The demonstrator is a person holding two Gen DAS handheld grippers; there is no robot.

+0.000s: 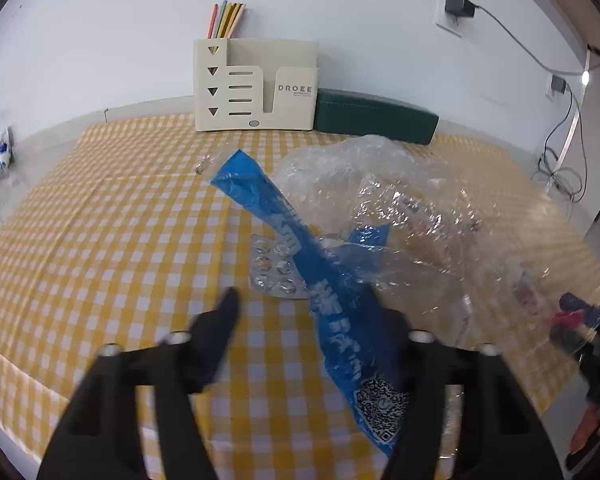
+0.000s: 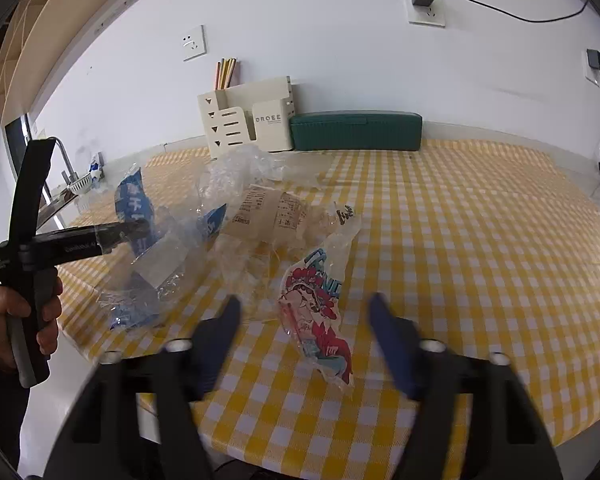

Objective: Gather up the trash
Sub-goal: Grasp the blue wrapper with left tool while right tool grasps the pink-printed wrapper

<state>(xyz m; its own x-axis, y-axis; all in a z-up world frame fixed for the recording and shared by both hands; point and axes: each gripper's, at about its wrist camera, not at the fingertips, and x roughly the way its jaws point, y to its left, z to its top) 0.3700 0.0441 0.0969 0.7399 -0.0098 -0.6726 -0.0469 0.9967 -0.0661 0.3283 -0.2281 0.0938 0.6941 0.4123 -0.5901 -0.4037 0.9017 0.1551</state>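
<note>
The left tongs (image 1: pixel 308 312) are spread wide above the tabletop (image 1: pixel 112 220), which has a yellow and white checked cloth. One finger is inside a big clear bag (image 1: pixel 412 216), and the other finger is out in the open air. The bag has a blue strip (image 1: pixel 284 232) with white letters and a square code on it. In the right view, the left tongs (image 2: pixel 140 226) reach in from the side and poke into the bag (image 2: pixel 204 224), and a hand (image 2: pixel 16 320) grips their handle. A brown printed wrapper (image 2: pixel 268 216) shows through the clear plastic. A silver pill sheet (image 1: pixel 272 268) lies flat on the cloth, just past the left tongs and partly under the blue strip. A tiny clear scrap (image 1: pixel 203 165) lies farther back. The right tongs (image 2: pixel 304 308) are also spread wide and hold nothing. Between their fingers, a bit ahead, lies a wrapper (image 2: pixel 320 312) with a red and pink painted face on it. It touches the edge of the clear bag. At the back, by the white wall, stand a cream holder (image 1: pixel 256 88) with colored sticks (image 1: pixel 226 18) and a long green box (image 1: pixel 376 116) beside it.
</note>
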